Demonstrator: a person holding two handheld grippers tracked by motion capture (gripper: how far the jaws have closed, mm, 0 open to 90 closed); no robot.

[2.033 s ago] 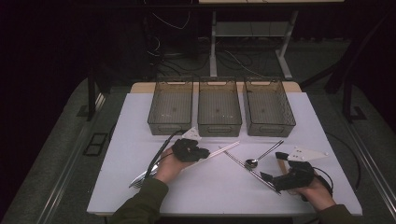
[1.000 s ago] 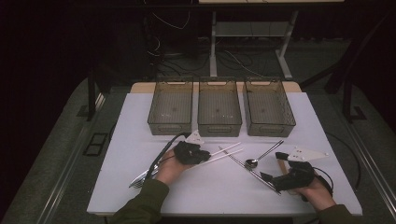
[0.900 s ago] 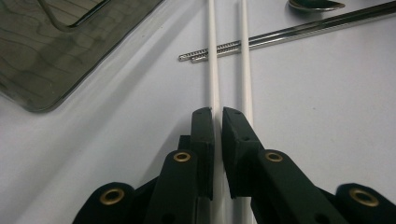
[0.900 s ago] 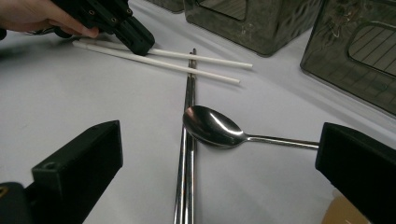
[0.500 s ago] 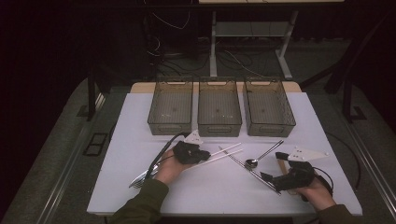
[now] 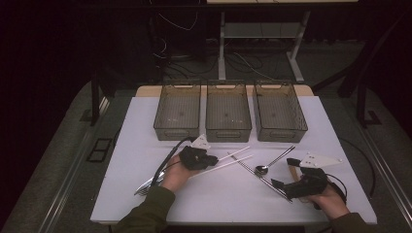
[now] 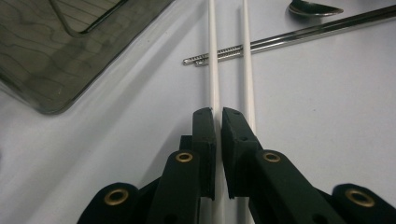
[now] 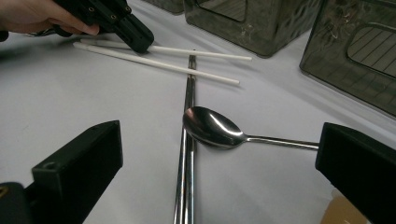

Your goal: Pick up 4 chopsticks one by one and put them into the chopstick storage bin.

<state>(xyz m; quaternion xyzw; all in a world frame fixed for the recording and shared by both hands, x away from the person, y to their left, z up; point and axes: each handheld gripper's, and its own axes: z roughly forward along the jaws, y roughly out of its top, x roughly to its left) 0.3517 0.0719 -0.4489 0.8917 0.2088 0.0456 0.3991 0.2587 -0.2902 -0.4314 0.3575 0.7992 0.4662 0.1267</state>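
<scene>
White chopstick [image 7: 214, 70] pinched in my left fingers [image 7: 218, 122], low on the desk [image 6: 145, 126].
Its twin [image 7: 246, 70] lies loose alongside and may get dragged; my right fingers [image 8: 219, 172] gape empty over the spoon [image 8: 210, 128].

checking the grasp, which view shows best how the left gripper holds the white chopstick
The left gripper view: the left gripper has its jaws shut on one white chopstick. The high view shows it small; the right gripper view shows it from afar.
</scene>
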